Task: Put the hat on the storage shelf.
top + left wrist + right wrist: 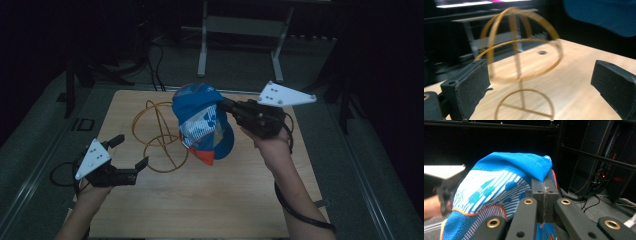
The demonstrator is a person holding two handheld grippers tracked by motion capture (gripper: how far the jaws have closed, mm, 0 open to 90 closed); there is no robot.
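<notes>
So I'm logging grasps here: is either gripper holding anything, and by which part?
The right gripper is shut on the blue cap, pinching a fold of fabric at its edge and holding it above the table. The left gripper is open and holds nothing.

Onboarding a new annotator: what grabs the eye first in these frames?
The blue cap with white print and an orange edge, held in the air over the wooden table by the shut right gripper. Next, the golden wire hat stand on the table behind it, and the left gripper open and empty at the near left, pointed at the stand.
</notes>
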